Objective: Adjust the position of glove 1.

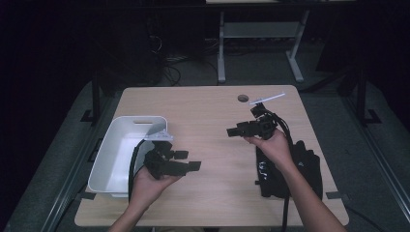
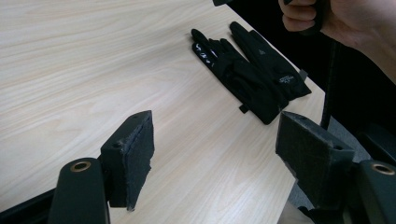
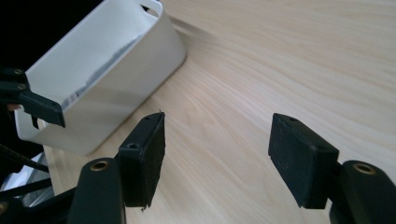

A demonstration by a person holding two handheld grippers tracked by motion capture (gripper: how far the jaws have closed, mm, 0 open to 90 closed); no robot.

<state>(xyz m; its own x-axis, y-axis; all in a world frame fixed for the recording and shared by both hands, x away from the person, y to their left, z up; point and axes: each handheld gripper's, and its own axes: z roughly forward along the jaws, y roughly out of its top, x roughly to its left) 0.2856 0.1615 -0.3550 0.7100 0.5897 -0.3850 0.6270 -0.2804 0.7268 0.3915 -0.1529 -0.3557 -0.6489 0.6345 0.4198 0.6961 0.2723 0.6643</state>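
The high view is dim and soft, the room falling to near black past the table [image 1: 217, 145] from nine round to three o'clock. Both gripper views are brighter, with the nearest jaws slightly blurred and the white bin [image 3: 107, 70] mildly overexposed.

In the high view, the right forearm covers part of the black gloves [image 1: 302, 166] lying on the counter [image 1: 212, 111], and the left hand-held gripper [image 1: 186, 161] and its cable hide the near right corner of the white bin [image 1: 121, 154]. The bin's inside is too dim to make out there. In the right gripper view, the bin [image 3: 116, 70] runs off the top edge. In the left gripper view, the person's right hand [image 2: 336, 18] above the gloves [image 2: 252, 70] is cut by the top edge.
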